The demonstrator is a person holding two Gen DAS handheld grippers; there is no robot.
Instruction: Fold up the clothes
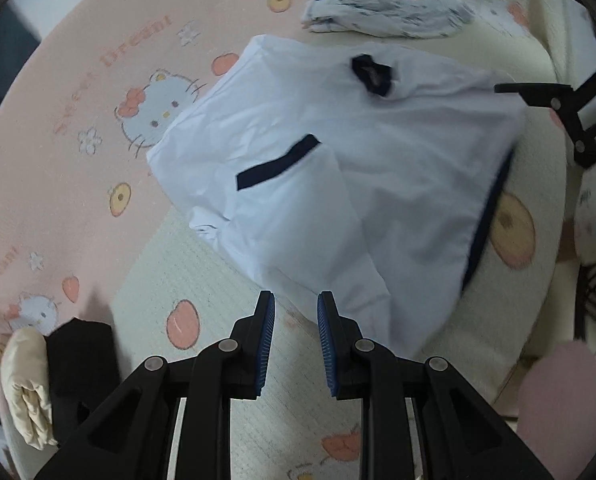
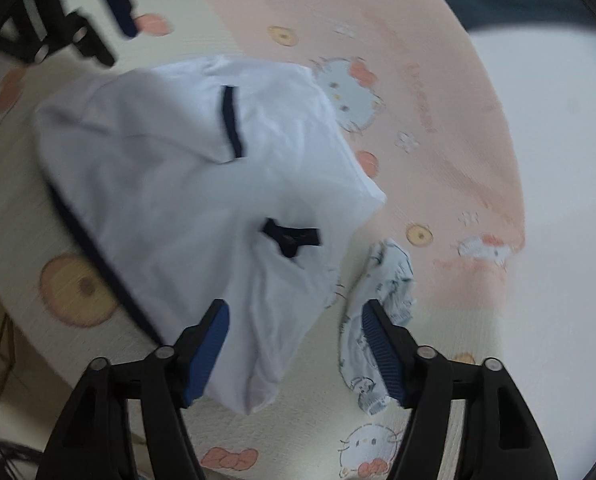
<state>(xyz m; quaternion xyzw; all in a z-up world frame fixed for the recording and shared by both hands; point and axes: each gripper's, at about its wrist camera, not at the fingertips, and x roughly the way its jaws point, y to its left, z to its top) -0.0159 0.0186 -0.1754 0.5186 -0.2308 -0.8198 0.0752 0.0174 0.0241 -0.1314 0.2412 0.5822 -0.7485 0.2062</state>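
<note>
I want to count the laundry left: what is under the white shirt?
The white shirt lies on a cartoon-print bed sheet. Only sheet shows around its edges; whatever lies beneath its middle is covered.

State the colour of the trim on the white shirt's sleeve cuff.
Dark navy, on the sleeve cuff trim of the white shirt; clearest in the left wrist view.

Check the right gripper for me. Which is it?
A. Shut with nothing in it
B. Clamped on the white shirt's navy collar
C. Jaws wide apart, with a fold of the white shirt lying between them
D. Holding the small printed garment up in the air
C: the right gripper has its blue pads spread wide, and the near edge of the white shirt lies loose between them, not pinched.
</note>
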